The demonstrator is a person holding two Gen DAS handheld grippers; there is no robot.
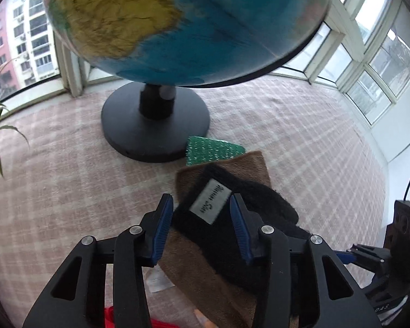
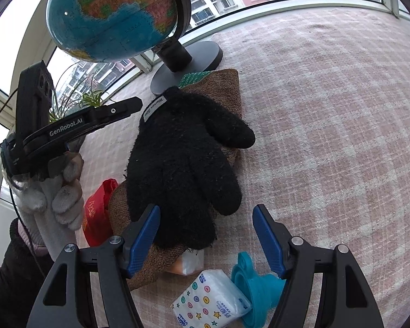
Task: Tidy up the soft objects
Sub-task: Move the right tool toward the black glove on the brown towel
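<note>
A black fuzzy glove [image 2: 183, 158] with a white label lies on a brown folded cloth [image 2: 221, 87] on the pink checked table cover. A green sparkly sponge [image 2: 194, 78] peeks from under the cloth beside the globe base. In the left wrist view the glove [image 1: 232, 218] and the brown cloth [image 1: 205, 281] lie between the jaws of my open left gripper [image 1: 202, 227], with the green sponge [image 1: 213, 150] beyond. My right gripper [image 2: 206, 235] is open above the glove's fingers. The left gripper also shows in the right wrist view [image 2: 117, 112].
A globe [image 2: 114, 13] on a black stand [image 1: 155, 120] stands behind the pile. A red bag [image 2: 98, 210], a tissue pack [image 2: 210, 300] and a teal silicone funnel [image 2: 257, 289] lie near the front. A plant [image 2: 87, 101] and windows are at the back.
</note>
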